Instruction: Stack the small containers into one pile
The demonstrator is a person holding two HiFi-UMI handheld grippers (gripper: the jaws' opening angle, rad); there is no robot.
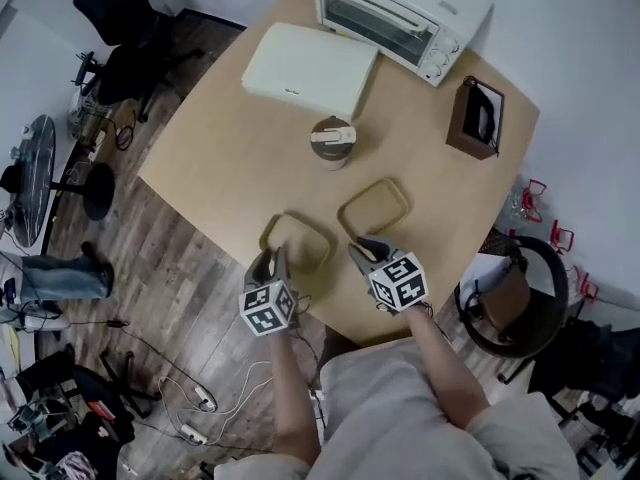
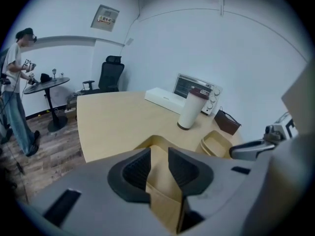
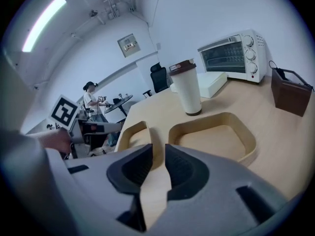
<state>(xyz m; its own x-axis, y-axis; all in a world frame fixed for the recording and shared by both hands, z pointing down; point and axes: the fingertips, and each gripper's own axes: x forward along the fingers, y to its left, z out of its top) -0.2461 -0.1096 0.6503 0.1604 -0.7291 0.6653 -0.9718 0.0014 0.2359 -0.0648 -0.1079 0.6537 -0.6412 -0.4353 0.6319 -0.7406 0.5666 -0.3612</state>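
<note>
Two shallow tan containers lie side by side on the wooden table (image 1: 220, 158). The left container (image 1: 300, 240) sits near the front edge, and my left gripper (image 1: 272, 258) is shut on its near wall. In the left gripper view that tan wall (image 2: 158, 154) fills the gap between the jaws of the left gripper (image 2: 158, 167). The right container (image 1: 373, 206) (image 3: 216, 136) (image 2: 219, 144) rests just beyond my right gripper (image 1: 362, 250). The right gripper (image 3: 157, 168) hovers over the table with its jaws a narrow gap apart and nothing between them.
A lidded cup (image 1: 332, 142) stands behind the containers. Farther back are a flat white box (image 1: 310, 68), a toaster oven (image 1: 400, 16) and a brown holder (image 1: 476, 118). A chair (image 1: 520, 293) stands at the table's right, and cables lie on the floor.
</note>
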